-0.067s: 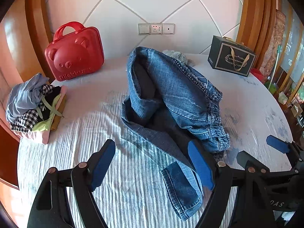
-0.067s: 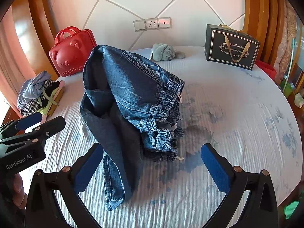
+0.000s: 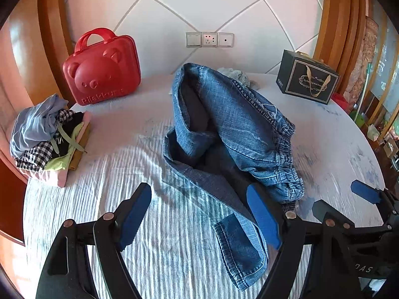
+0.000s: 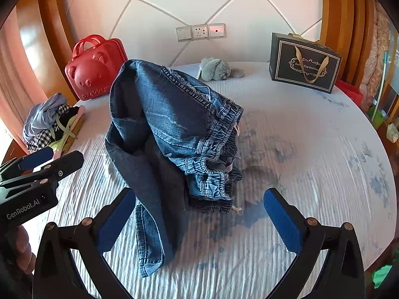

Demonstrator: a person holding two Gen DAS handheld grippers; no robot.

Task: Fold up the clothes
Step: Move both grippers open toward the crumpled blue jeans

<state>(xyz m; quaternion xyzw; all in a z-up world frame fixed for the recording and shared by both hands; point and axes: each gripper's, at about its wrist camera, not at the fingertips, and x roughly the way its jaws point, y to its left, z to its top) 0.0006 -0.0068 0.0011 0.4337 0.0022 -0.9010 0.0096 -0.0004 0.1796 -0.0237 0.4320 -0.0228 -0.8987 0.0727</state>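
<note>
A pair of blue denim jeans [image 3: 232,134] lies crumpled in a heap on the white ribbed bedcover [image 3: 99,174], elastic waistband to the right, one leg end trailing toward me. It also shows in the right wrist view [image 4: 174,134]. My left gripper [image 3: 199,214] is open and empty, just short of the trailing leg. My right gripper [image 4: 199,221] is open and empty, in front of the waistband. Each gripper shows at the edge of the other's view.
A red bear-shaped case [image 3: 102,69] stands at the back left. A pile of mixed clothes [image 3: 47,137] sits at the left edge. A black gift bag [image 3: 306,79] stands at the back right. A grey plush toy [image 4: 217,68] lies behind the jeans.
</note>
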